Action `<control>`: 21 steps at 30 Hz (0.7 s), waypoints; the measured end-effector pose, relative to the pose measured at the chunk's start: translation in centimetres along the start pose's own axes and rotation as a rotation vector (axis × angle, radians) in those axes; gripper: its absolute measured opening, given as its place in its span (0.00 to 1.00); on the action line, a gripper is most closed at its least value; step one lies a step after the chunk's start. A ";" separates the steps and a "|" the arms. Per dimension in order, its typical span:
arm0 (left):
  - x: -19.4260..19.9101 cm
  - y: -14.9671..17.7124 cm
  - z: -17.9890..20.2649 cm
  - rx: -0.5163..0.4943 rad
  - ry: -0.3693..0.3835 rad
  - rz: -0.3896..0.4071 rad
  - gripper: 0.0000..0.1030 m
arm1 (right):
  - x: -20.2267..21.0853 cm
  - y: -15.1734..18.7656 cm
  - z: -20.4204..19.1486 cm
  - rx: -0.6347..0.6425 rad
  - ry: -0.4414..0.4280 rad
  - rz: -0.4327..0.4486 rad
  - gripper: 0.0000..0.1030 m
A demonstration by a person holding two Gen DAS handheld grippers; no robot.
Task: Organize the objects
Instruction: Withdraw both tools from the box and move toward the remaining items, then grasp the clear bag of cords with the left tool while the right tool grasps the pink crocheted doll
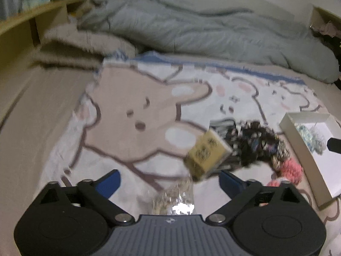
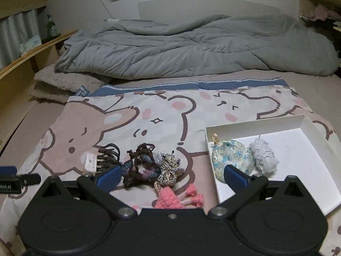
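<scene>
A pile of small accessories lies on a cartoon bear blanket (image 2: 170, 115): a dark hair claw (image 2: 107, 156), dark crocheted scrunchies (image 2: 140, 166), a braided cord piece (image 2: 169, 170) and a pink knitted item (image 2: 170, 198). A white open box (image 2: 307, 125) to the right holds a blue floral pouch (image 2: 233, 160) and a pale fluffy ball (image 2: 264, 157). My right gripper (image 2: 171, 176) is open above the pile. My left gripper (image 1: 169, 181) is open; a yellow-tan box (image 1: 206, 154) is blurred just ahead of it, and a clear packet (image 1: 174, 198) lies between its fingers.
A rumpled grey duvet (image 2: 191, 47) covers the far half of the bed. A folded beige fleece (image 2: 64, 81) lies at far left beside a wooden shelf (image 2: 27, 57) with a green bottle (image 2: 51, 26). The left gripper's tip (image 2: 12, 179) shows at the left edge.
</scene>
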State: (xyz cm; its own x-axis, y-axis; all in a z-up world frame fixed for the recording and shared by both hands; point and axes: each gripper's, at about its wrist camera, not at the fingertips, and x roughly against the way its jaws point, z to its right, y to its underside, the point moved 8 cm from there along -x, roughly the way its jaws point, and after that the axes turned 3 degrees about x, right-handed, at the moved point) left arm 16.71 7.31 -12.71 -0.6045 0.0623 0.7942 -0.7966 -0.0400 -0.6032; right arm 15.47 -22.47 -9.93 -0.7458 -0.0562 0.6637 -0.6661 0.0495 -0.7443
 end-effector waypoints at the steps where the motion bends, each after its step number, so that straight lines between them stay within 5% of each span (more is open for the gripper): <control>1: -0.5 0.4 -0.2 0.022 0.013 -0.028 0.88 | -0.2 0.2 0.0 0.003 0.001 -0.003 1.00; 5: -2.4 1.8 -1.0 0.102 0.037 -0.114 0.84 | -1.5 1.2 -0.4 0.028 -0.029 -0.057 1.00; 9: -3.7 2.9 -1.3 0.157 0.031 -0.166 0.84 | -3.2 2.5 0.1 -0.099 -0.040 -0.177 1.00; 21: -6.4 4.6 -1.1 0.234 0.043 -0.254 0.75 | -7.3 7.4 1.3 -0.543 0.027 -0.398 0.60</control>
State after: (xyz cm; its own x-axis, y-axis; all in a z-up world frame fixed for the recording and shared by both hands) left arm 16.91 7.78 -20.61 -0.3899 0.1413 0.9100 -0.9044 -0.2448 -0.3495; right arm 16.01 -22.99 -20.34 -0.4379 -0.1495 0.8865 -0.7950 0.5248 -0.3042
